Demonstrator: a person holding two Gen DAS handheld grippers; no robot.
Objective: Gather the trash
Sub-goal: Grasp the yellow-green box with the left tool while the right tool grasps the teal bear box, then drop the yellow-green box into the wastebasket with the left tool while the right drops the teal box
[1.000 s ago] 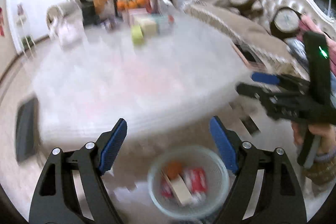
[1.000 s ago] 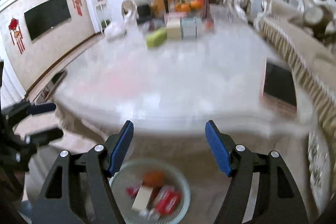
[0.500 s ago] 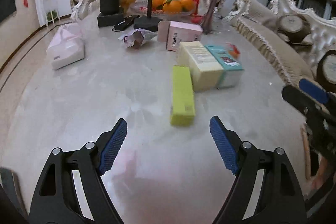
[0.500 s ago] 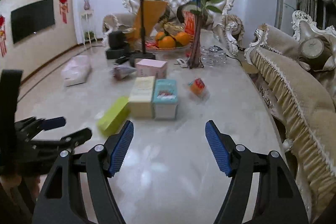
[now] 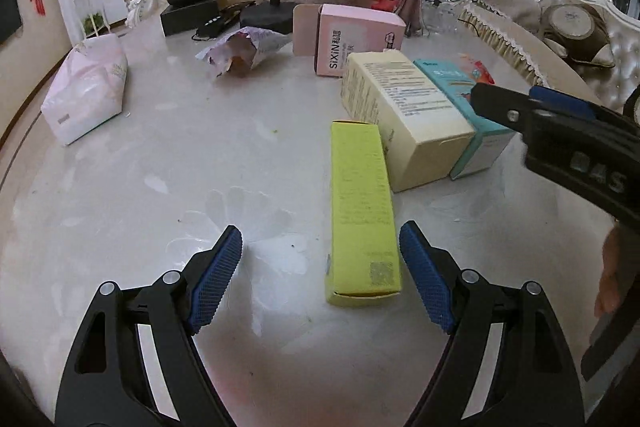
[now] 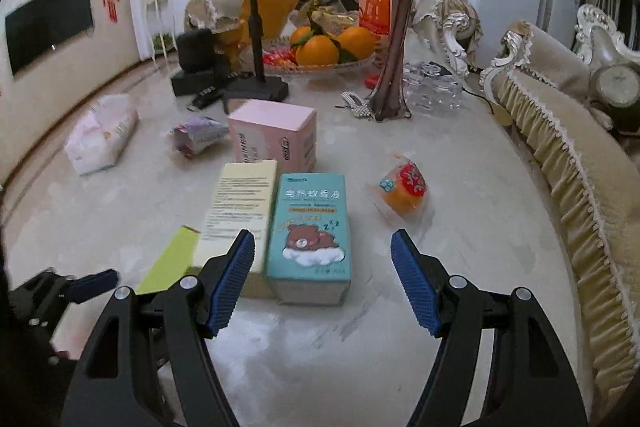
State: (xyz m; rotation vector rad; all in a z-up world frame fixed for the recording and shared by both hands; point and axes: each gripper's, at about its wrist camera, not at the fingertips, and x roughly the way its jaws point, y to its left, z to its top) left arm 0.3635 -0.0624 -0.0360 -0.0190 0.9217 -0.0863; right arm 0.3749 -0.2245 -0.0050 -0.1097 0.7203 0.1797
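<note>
My left gripper (image 5: 320, 273) is open and empty above the marble table (image 5: 160, 187); a long yellow-green box (image 5: 362, 211) lies between its fingers, nearer the right one. My right gripper (image 6: 322, 279) is open and empty, with a teal box with a bear picture (image 6: 310, 227) between its fingers. A cream box (image 6: 240, 211) lies beside the teal one, a pink box (image 6: 276, 139) behind them. An orange snack packet (image 6: 404, 187) lies to the right. A crumpled wrapper (image 5: 244, 51) lies further back. The right gripper shows at the right edge of the left wrist view (image 5: 532, 107).
A white tissue pack (image 5: 86, 95) lies at the left. A fruit bowl with oranges (image 6: 328, 47), a vase with a rose (image 6: 394, 59), a black stand (image 6: 256, 83), glass cups (image 6: 432, 91) and remotes stand at the back. A sofa (image 6: 580, 167) runs along the right.
Both grippers rose from the bin on the floor to the tabletop and moved forward. The left closed in on the yellow-green box, the right on the teal box. Both stayed open.
</note>
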